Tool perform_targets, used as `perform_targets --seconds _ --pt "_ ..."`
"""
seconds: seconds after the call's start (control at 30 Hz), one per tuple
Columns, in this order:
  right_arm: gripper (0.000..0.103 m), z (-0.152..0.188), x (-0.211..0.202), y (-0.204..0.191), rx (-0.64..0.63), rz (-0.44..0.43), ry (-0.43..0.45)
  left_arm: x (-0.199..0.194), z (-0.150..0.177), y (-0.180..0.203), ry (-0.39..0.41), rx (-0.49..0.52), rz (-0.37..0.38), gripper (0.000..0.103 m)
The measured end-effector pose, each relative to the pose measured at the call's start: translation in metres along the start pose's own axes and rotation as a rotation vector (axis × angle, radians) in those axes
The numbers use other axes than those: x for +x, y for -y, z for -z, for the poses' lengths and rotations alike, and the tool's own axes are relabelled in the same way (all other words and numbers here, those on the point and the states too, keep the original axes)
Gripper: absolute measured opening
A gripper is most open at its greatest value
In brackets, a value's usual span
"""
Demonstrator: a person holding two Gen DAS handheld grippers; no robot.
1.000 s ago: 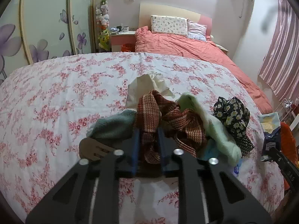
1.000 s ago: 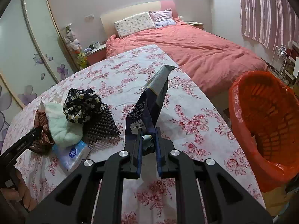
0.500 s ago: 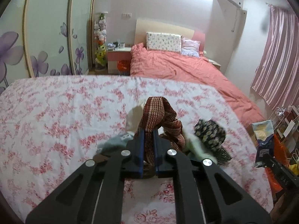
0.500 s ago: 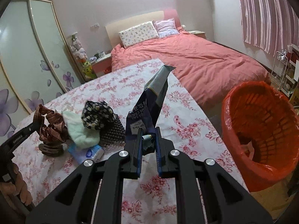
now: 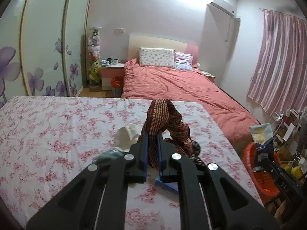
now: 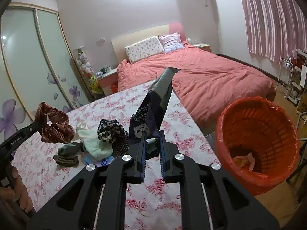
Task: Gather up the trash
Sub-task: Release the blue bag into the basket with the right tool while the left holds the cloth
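My left gripper (image 5: 152,134) is shut on a brown-red plaid cloth (image 5: 165,118) and holds it above the floral table (image 5: 57,130); the cloth also shows in the right wrist view (image 6: 55,124). My right gripper (image 6: 152,136) is shut on a dark blue snack bag (image 6: 153,105), held up near the table's right edge. The bag also shows in the left wrist view (image 5: 262,143). An orange trash basket (image 6: 257,134) with some litter inside stands on the floor to the right of the table.
On the table lie a pale green cloth (image 6: 94,143), a black floral cloth (image 6: 111,130), a white crumpled tissue (image 5: 126,134), a brown hair clip (image 6: 65,160) and a blue-white packet (image 6: 99,160). A pink bed (image 6: 211,76) lies behind. A shelf rack (image 6: 295,76) stands at right.
My left gripper has lifted the plaid cloth off the pile and well above the table. My right gripper has risen with the snack bag, and the orange basket now shows more fully.
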State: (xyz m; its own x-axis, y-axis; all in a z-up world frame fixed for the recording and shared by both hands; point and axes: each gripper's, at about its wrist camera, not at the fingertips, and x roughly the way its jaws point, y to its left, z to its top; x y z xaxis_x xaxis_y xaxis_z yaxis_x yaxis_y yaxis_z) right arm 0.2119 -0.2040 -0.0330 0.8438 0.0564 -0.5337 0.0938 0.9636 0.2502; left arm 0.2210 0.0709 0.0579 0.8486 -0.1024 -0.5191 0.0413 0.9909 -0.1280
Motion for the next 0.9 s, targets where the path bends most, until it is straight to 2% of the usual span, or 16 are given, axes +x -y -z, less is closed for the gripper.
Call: perform_targets --seconds 0.47,0.9 --pt "0.013 -0.003 -0.028 0.038 0.054 0.053 0.069 -0.011 0.003 0.071 0.003 0.071 0.115 0.009" --pt "0.013 -0.004 -0.035 0.109 0.145 0.16 0.104 0.002 0.023 0.182 -0.05 0.161 0.319 0.009"
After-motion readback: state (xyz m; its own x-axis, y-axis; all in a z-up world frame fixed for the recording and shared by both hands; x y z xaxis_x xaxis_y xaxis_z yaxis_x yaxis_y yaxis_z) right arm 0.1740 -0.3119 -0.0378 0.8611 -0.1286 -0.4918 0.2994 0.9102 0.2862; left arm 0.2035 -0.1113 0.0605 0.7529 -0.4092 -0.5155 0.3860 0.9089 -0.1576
